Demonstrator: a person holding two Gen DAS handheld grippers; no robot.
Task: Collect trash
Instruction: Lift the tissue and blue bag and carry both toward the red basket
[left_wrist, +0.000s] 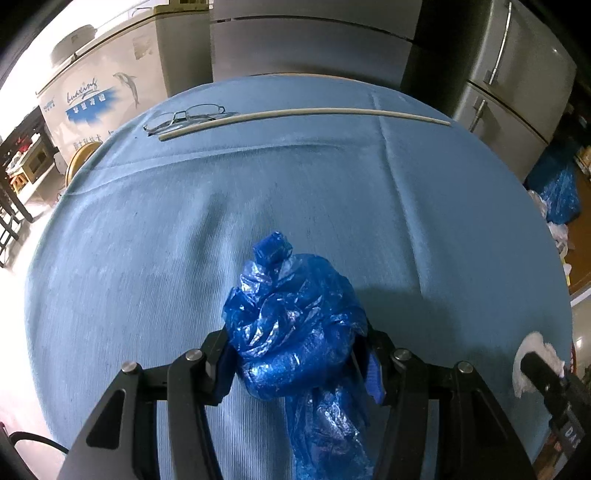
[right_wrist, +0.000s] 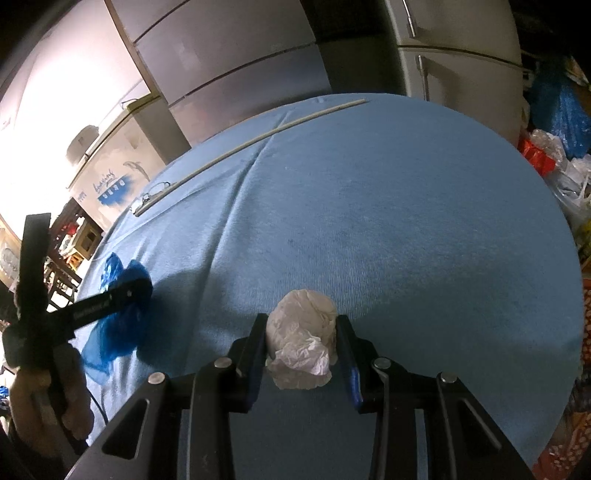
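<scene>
- Nearest the left wrist lens: left gripper (left_wrist: 299, 354), jaws clenched on a crumpled blue plastic bag (left_wrist: 291, 325), pads pressing its sides, loose tail of plastic trailing back toward the camera.
- Nearest the right wrist lens: right gripper (right_wrist: 303, 347), jaws clamped on a crumpled white tissue wad (right_wrist: 301, 332), pinched from both sides.
- Both pieces of trash down by the near part of the tabletop (left_wrist: 147, 240), covered in a light blue ribbed cloth; cannot tell whether bag or wad still touch the cloth.
- Seen from the right wrist: blue bag far to the left, well apart from the tissue wad, with a hand (right_wrist: 48, 398) gripping the left tool's handle.
- Far across the tabletop: a long pale stick (left_wrist: 303, 114) lying flat, a pair of eyeglasses (left_wrist: 184, 116) just beside its left end.
- Beyond the tabletop: a white chest freezer (left_wrist: 103, 85) with a dolphin print, a grey refrigerator (left_wrist: 517, 74), a blue sack (left_wrist: 557, 192) on the floor at right.
</scene>
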